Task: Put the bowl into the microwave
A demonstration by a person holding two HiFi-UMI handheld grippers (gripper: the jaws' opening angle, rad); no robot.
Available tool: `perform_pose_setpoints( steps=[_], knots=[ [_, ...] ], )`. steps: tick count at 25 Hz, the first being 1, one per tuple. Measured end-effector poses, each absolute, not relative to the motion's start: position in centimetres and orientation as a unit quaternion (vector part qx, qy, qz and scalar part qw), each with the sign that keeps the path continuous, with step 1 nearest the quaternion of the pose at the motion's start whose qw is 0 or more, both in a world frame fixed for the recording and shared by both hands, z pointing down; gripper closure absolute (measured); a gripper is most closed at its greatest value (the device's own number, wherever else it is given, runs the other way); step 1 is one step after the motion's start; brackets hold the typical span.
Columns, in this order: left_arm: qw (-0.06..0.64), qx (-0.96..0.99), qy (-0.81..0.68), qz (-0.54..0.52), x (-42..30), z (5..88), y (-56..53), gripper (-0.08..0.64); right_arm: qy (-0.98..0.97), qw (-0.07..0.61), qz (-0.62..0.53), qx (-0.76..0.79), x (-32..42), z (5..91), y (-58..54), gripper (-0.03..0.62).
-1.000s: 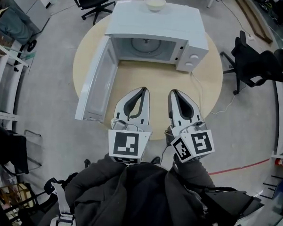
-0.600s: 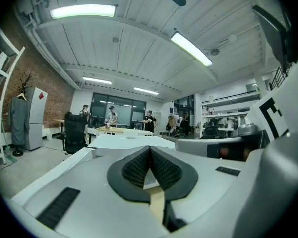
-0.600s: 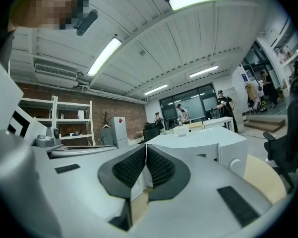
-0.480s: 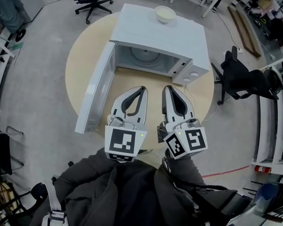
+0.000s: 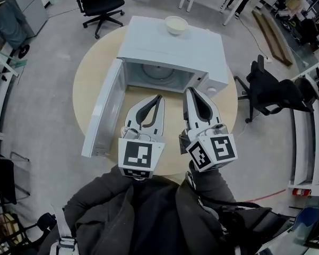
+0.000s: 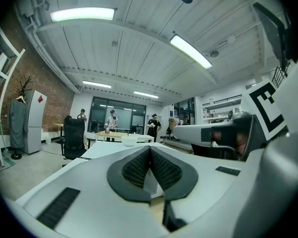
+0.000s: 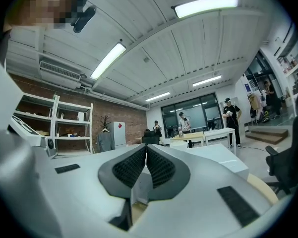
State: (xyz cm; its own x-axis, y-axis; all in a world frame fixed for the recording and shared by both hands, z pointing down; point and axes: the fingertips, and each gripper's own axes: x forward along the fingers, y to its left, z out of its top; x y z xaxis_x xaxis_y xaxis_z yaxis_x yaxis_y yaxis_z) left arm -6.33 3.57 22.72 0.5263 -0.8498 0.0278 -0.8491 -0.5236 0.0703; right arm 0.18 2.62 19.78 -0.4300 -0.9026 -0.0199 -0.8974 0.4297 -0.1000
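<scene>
Open office, grey floor, brick wall and shelving at the side, people standing far back by glass windows. Round wooden desk (image 5: 93,76) in the middle, black office chair (image 5: 100,1) behind it, another chair (image 5: 270,92) to the right.

White microwave (image 5: 170,47) sits on the desk. Its door (image 5: 102,116) is swung fully open to the left and the cavity (image 5: 156,77) is exposed with nothing seen inside. The bowl (image 5: 176,24), white, stands upright on top of the microwave near the back edge, not in the cavity, and well apart from both grippers.

Left gripper (image 5: 158,96) is in front of the microwave opening, above the desk, tips pointing at the cavity. Its jaws are pressed together, pads meeting, nothing between them. Right gripper (image 5: 190,91) is just beside it, tips near the front right part of the microwave. Its jaws are also closed together and empty. The two grippers are side by side and not touching. Marker cubes face the head camera.

Person's dark sleeves (image 5: 148,211) fill the bottom of the head view. In the left gripper view the bowl shows small, just above the closed jaws.
</scene>
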Motion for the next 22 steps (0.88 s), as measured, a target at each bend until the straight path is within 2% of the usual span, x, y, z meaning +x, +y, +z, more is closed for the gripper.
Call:
perform_pose_setpoints(
  steps=[10,22],
  knots=[
    [0.034,0.862,-0.504,0.044,-3.1,23.0,0.0,0.551,0.848,0.049,-0.070,-0.524,3.7,21.0,-0.1,0.583],
    [0.003,0.854,-0.511,0.095,5.7,24.3,-5.8,0.551,0.858,0.090,-0.110,-0.493,11.0,23.9,-4.8,0.583]
  ],
)
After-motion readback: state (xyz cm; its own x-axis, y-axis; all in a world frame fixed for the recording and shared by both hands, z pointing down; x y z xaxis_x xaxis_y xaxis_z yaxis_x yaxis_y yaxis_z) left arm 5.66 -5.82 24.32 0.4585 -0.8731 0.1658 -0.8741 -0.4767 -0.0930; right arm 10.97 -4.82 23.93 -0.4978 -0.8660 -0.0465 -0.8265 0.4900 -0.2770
